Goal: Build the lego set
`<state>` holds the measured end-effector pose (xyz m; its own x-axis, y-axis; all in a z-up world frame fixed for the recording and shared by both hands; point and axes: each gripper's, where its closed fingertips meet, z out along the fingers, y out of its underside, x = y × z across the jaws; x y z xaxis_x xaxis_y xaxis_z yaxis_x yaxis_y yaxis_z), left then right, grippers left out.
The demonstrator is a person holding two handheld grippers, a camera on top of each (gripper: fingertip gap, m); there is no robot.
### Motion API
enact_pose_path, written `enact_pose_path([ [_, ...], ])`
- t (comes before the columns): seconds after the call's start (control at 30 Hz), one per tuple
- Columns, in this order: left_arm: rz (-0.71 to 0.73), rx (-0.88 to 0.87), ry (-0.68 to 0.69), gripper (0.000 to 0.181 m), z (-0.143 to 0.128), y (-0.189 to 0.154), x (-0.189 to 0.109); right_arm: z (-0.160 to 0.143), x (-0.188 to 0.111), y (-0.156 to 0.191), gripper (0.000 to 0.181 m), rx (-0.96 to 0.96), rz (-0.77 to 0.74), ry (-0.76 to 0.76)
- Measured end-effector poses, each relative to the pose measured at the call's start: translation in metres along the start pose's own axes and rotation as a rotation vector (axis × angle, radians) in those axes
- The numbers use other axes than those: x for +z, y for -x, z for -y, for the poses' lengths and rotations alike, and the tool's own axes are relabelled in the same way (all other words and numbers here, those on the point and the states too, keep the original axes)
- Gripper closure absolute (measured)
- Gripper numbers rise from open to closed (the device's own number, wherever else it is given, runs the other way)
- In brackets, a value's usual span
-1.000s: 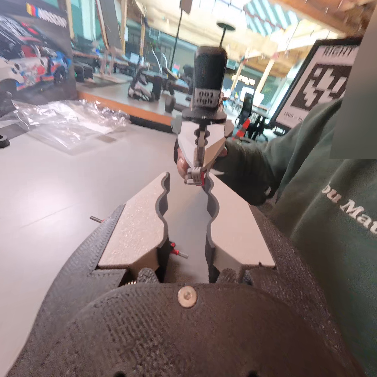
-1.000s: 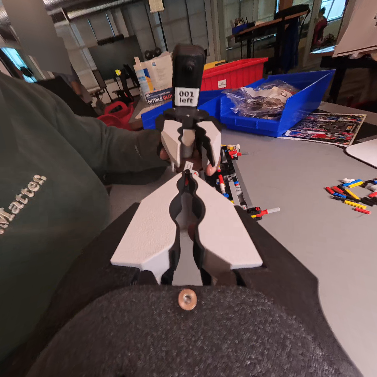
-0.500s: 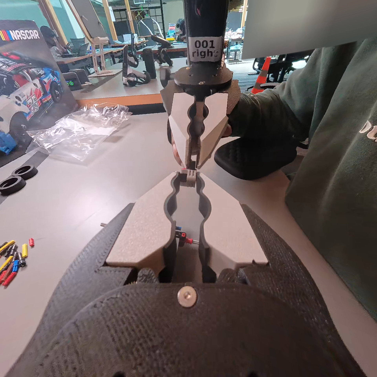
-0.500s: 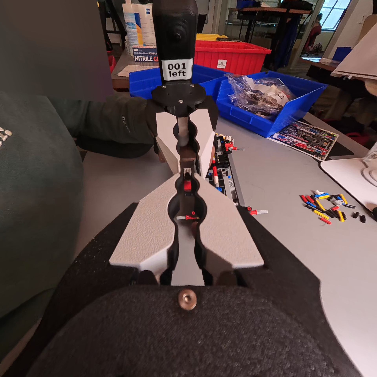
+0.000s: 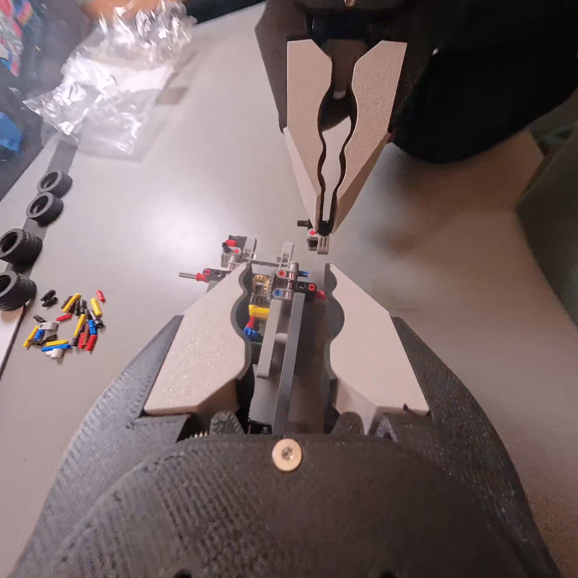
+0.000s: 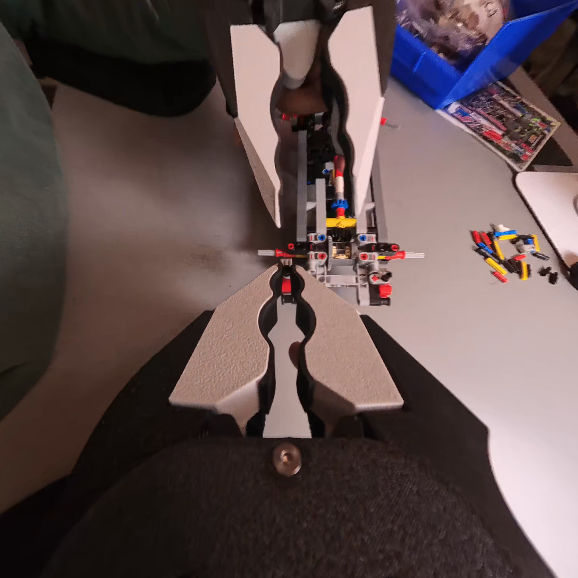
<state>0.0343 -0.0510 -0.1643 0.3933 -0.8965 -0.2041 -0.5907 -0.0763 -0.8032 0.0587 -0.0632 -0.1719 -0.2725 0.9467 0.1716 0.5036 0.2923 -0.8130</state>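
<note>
A partly built lego chassis (image 5: 275, 275) of grey beams, gears and red, blue and yellow pins lies on the grey table; it also shows in the right wrist view (image 6: 341, 253). My left gripper (image 5: 286, 269) is open, its jaws wide on either side of the chassis's long beams, with a gap on each side. The right wrist view shows it from the front (image 6: 319, 215). My right gripper (image 6: 287, 267) is shut on a small grey, red and black piece (image 6: 286, 284). It holds that piece (image 5: 317, 242) just beside the chassis's axle end, as the left wrist view (image 5: 323, 226) shows.
Loose coloured pins (image 5: 65, 325) lie in a heap on the table, also seen from the right wrist (image 6: 506, 253). Several black tyres (image 5: 18, 247) and clear plastic bags (image 5: 109, 78) lie nearby. A blue bin (image 6: 453, 68) and an instruction booklet (image 6: 503, 122) sit beyond. My two grippers' fingertips are within a few centimetres of each other.
Both grippers have tipped down from facing each other in the air to the table. My left gripper has opened wider, astride the chassis. My right gripper still holds the small piece.
</note>
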Motion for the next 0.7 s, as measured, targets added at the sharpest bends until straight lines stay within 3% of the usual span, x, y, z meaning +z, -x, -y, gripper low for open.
enact_pose_path([
  [0.4, -0.019, 0.191, 0.269, 0.131, -0.023, -0.006, 0.029, -0.02, 0.025, -0.002, 0.181, 0.026, -0.057, 0.088],
  [0.7, 0.03, 0.304, 0.323, 0.148, -0.024, -0.004, 0.035, -0.022, 0.026, -0.004, 0.181, -0.012, -0.121, 0.079],
])
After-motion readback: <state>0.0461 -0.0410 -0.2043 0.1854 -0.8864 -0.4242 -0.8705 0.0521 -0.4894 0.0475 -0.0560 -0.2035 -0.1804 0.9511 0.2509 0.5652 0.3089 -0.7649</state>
